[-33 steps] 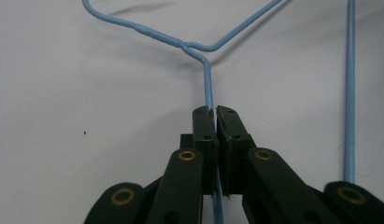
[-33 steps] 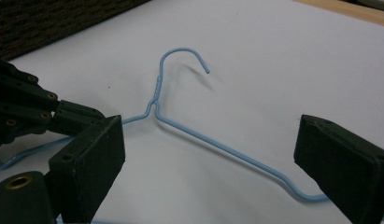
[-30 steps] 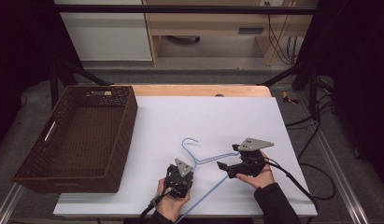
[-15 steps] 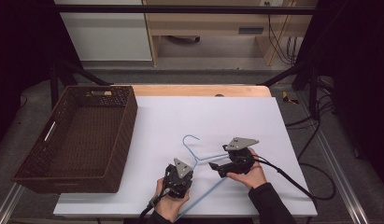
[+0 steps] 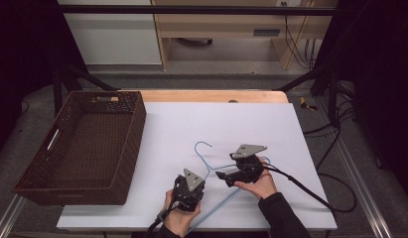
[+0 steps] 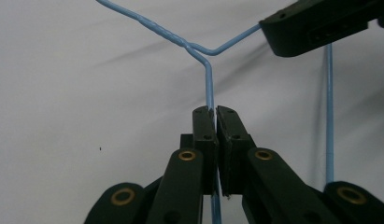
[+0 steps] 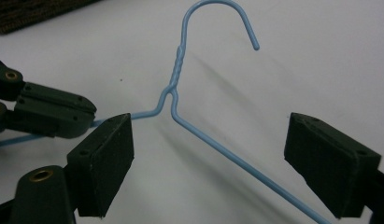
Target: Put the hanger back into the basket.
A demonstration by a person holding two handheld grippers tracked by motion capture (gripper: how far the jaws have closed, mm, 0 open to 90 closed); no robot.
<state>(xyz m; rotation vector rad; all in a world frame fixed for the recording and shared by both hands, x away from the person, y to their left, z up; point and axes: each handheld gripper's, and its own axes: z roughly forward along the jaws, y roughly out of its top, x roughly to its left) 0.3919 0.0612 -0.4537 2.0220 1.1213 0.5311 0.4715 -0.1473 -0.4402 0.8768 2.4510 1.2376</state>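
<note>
A light blue wire hanger (image 5: 203, 148) lies on the white table (image 5: 231, 119), its hook pointing to the far side. My left gripper (image 6: 216, 112) is shut on one sloping arm of the hanger (image 6: 209, 81), just below the twisted neck. In the high view my left gripper (image 5: 187, 179) sits near the front edge. My right gripper (image 7: 222, 158) is open, and its jaws have just been closing. The other arm of the hanger (image 7: 213, 144) runs between the pads (image 7: 105, 163) without touching them. From the right, my right gripper (image 5: 222, 175) points left at the hanger.
A dark brown wicker basket (image 5: 137, 124) stands at the table's left with nothing in it. A black cable (image 5: 310, 191) trails from the right gripper off the table's right edge. The far half of the table is bare white surface.
My right gripper has slid left along the table to the hanger's neck, and its jaws now straddle one wire arm. The left gripper and the hanger have stayed put.
</note>
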